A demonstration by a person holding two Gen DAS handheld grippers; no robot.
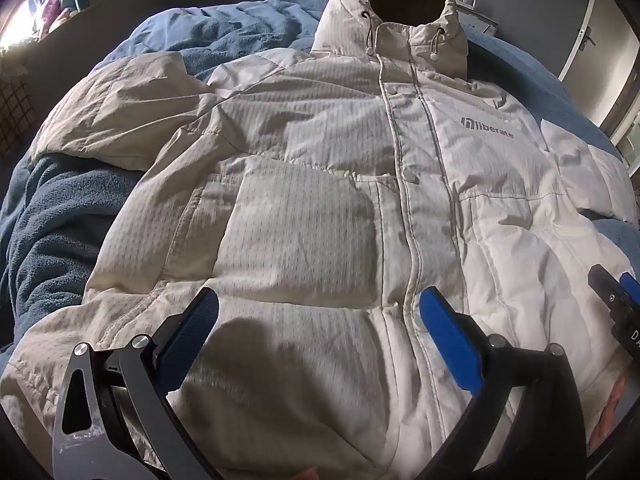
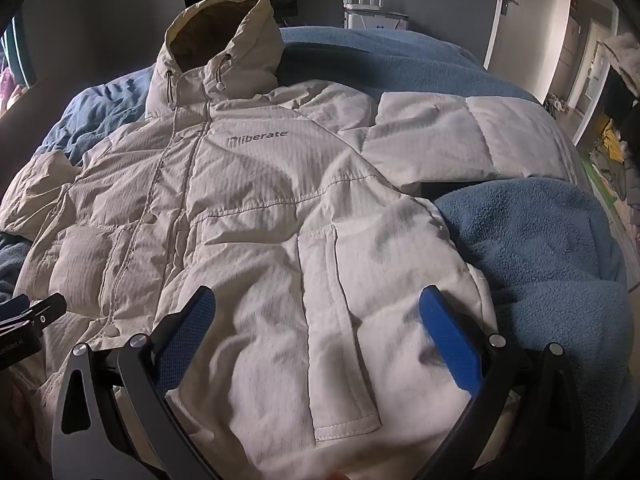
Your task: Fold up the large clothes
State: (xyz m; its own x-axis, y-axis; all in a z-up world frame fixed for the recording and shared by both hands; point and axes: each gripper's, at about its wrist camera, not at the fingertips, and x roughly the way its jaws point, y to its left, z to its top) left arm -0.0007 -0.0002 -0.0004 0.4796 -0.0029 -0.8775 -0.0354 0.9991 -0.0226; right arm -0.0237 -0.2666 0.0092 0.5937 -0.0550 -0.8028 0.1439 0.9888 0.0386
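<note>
1. A big white puffy jacket [image 1: 320, 184] lies flat on its back on a bed, with its front side up and its front closed.
2. Under the jacket is a fuzzy blue blanket [image 2: 540, 248] that covers the bed (it is bunched up in soft lumps on both sides).
3. The hood [image 2: 224, 40] stands up at the far end, near a grey wall, and two cords with little round ends hang down from it.
4. Grey letters [image 1: 488, 130] on the chest read "liberate".
5. One sleeve [image 2: 460, 140] stretches out flat to the right side over the blanket.
6. The other sleeve [image 1: 116, 120] lies out to the left, a bit crumpled.
7. The left gripper [image 1: 320, 316] hangs over the bottom part of the jacket, close to the middle seam. Its blue fingers [image 1: 450, 340] are spread wide apart and grab nothing.
8. The right gripper [image 2: 318, 316] hangs over the bottom right part of the jacket, above a flat pocket [image 2: 340, 340]. Its fingers [image 2: 448, 340] are spread wide too, with nothing between them.
9. Each camera sees a bit of the other gripper at its edge, so the two are side by side over the bottom of the jacket.
10. A white router [image 2: 374, 10] with thin sticks stands past the bed by the wall, and a door [image 2: 508, 4] is off to the right.
</note>
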